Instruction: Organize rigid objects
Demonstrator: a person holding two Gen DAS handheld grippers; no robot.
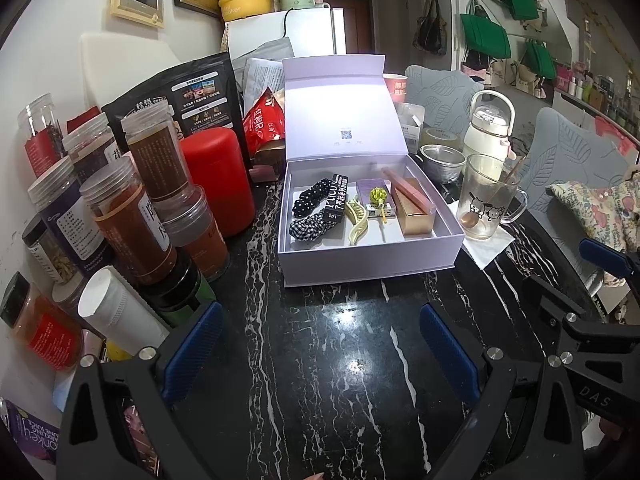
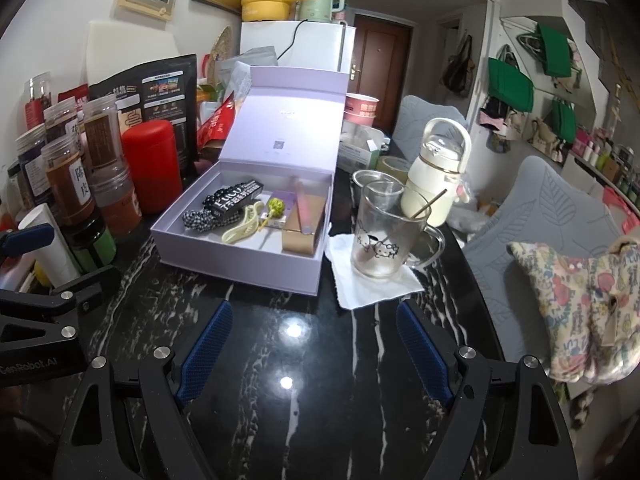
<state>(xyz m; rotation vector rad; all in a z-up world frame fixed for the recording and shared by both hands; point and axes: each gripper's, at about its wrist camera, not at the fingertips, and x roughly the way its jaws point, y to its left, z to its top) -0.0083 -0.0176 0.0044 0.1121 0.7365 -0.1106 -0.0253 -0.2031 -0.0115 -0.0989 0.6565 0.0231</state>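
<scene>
Lavender cardboard gift box sitting open on the black white-veined marble tabletop, hinged lid standing up behind it. Already holding, side by side: black polka-dot scrunchie, gingham scrunchie, black printed packet, cream plastic claw clip, small purple card box with a yellow-green trinket, gold carton carrying a pink stick.

Left gripper hovering over bare tabletop just short of the box's front wall, blue-padded fingers spread wide, pinching nothing. Right gripper hovering likewise, fingers spread, empty.

Judging the contents settled and closing the lid as the likely step. Doing it well: reaching past the box to the lid's top edge, tipping it forward slowly, steadying the front wall with the other gripper. Keeping clear of the clear glass cartoon mug with its metal straw, standing on a white napkin just beside the box's right wall, and of the crowded plastic spice jars and red canister to the left.
</scene>
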